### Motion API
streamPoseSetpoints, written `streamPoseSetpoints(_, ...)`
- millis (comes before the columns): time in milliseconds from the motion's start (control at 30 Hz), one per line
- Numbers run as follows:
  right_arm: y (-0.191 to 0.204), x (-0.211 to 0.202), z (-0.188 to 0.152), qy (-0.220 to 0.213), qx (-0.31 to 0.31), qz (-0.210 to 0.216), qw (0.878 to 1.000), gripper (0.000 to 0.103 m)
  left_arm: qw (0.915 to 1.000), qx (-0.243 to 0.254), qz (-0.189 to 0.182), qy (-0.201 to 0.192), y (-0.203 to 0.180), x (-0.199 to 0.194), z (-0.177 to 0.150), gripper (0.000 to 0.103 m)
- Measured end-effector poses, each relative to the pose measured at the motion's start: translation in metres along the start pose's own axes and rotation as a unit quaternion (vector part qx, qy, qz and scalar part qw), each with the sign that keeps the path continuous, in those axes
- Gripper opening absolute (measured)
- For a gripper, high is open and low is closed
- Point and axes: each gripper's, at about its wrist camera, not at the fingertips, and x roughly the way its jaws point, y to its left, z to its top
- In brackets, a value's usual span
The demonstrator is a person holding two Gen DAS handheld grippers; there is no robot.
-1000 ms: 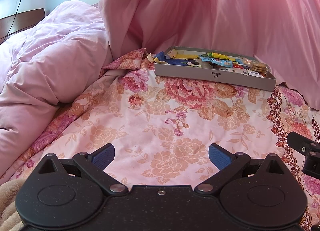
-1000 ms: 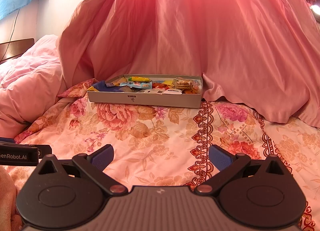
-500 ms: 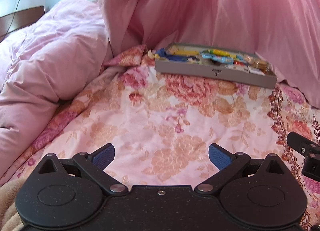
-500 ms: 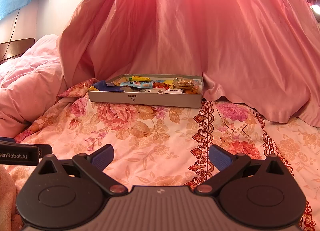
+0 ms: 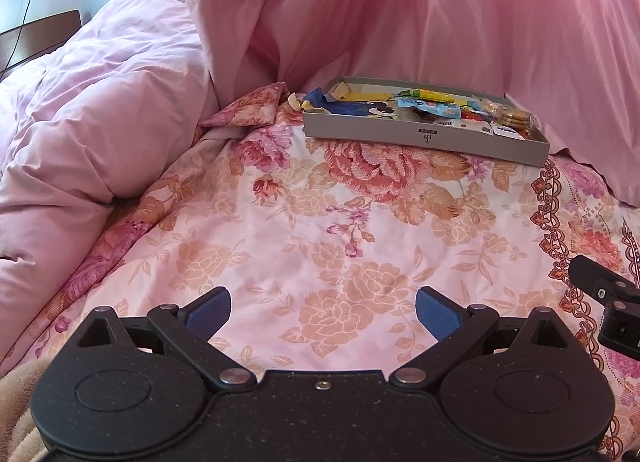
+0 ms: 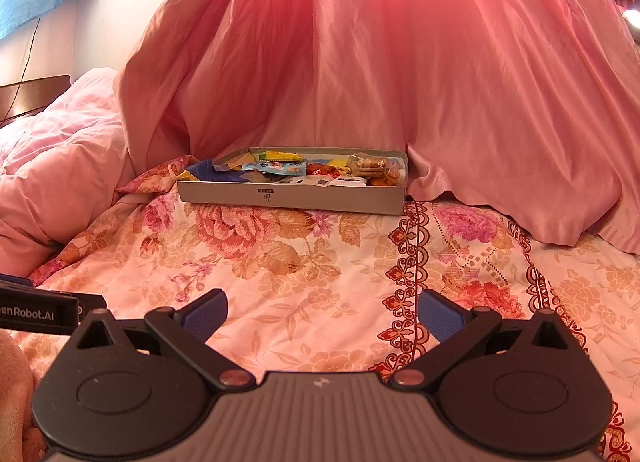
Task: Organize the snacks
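A shallow grey box lies on the floral bedspread at the far side, filled with several snack packets, among them a blue bag and a pack of biscuits. A blue and yellow wrapper hangs over its left end. My left gripper is open and empty, low over the bedspread, well short of the box. My right gripper is open and empty too, also well short of the box.
A crumpled pink duvet is piled at the left. A pink sheet hangs behind the box. The right gripper's edge shows at the right of the left wrist view, the left gripper's edge at the left of the right wrist view.
The left gripper has tilted and shifted slightly, so the box sits a little higher in its view. The right gripper has hardly moved. Both stay open.
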Motion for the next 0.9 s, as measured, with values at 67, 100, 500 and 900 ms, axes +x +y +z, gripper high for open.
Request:
streamPoseSetpoints(67,0.0,0.0,0.0001,0.0,0.0,0.0,1.0,0.103,1.0,0.001,0.001,0.0,-0.0001,0.0001,-0.0002,0.099)
streamPoseSetpoints(100,0.0,0.0,0.0001,0.0,0.0,0.0,1.0,0.103,1.0,0.002,0.001,0.0,-0.0002,0.0001,-0.0002,0.099)
streamPoseSetpoints(500,0.0002,0.0002,-0.0001,0.001,0.001,-0.001,1.0,0.103,1.0,0.003,0.001,-0.001,0.0,0.0002,-0.0006,0.099)
streamPoseSetpoints(900,0.002,-0.0001,-0.0011,0.001,0.001,-0.001,1.0,0.103,1.0,0.002,0.001,0.0,-0.0002,-0.0001,-0.0009,0.098)
